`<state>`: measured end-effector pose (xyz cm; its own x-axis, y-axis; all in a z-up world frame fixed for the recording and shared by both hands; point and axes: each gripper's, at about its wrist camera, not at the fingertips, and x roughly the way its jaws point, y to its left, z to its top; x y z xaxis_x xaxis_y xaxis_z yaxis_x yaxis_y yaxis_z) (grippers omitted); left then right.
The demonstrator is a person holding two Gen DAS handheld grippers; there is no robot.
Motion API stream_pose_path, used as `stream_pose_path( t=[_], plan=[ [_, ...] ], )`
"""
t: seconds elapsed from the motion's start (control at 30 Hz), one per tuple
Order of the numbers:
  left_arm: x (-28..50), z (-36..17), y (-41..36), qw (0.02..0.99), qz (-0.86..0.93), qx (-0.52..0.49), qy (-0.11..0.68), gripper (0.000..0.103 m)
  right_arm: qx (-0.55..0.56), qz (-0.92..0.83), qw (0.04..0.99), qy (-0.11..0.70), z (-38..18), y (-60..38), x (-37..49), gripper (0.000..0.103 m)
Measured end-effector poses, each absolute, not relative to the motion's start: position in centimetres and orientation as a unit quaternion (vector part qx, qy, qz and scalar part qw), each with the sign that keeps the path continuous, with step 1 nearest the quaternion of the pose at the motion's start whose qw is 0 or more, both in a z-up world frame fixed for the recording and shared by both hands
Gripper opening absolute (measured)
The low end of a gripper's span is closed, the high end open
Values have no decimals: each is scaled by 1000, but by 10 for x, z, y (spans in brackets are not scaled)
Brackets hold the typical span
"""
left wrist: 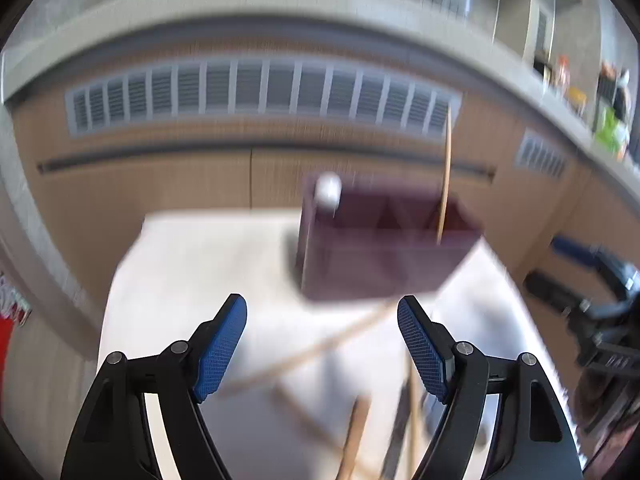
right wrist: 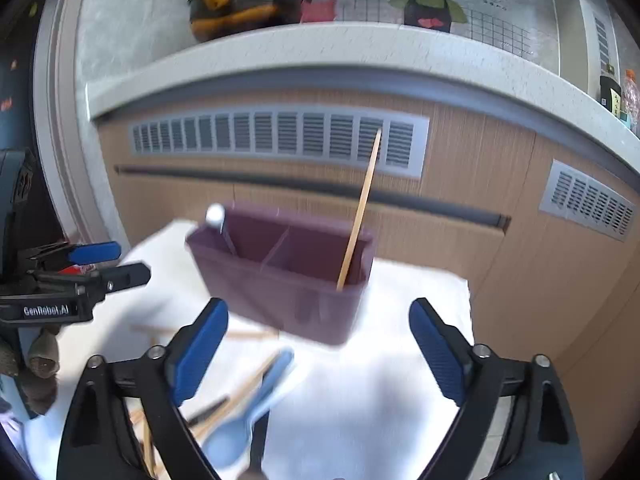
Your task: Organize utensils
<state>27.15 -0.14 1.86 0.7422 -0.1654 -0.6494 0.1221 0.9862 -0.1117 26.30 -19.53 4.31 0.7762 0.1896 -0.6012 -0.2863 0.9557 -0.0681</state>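
A purple divided utensil holder (right wrist: 288, 284) stands on a white table (right wrist: 380, 380); it also shows in the left wrist view (left wrist: 380, 248). One wooden chopstick (right wrist: 360, 208) leans upright in its right compartment, and a metal utensil with a round end (right wrist: 216, 216) stands in its left. Loose wooden chopsticks (left wrist: 304, 354) and a light blue spoon (right wrist: 248, 412) lie on the table in front. My left gripper (left wrist: 322, 344) is open and empty above the loose chopsticks. My right gripper (right wrist: 320, 352) is open and empty in front of the holder.
Wooden cabinets with vent grilles (right wrist: 276, 140) and a grey counter edge (right wrist: 280, 56) rise behind the table. A black pot (right wrist: 244, 4) sits on the counter. The left gripper (right wrist: 80, 276) shows at the left of the right wrist view.
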Motion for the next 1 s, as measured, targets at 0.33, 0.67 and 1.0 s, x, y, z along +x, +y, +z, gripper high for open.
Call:
stream_pose_path(
  t=[0.33, 0.67, 1.0],
  plan=[
    [215, -45, 23, 900, -91, -45, 424, 78, -111, 158, 900, 390, -17, -162, 240, 102],
    [213, -48, 44, 896, -76, -66, 432, 79, -57, 154, 863, 477, -55, -140, 286, 60],
    [228, -53, 39, 886, -94, -64, 449, 80, -51, 170, 858, 481, -49, -156, 271, 15]
  ],
)
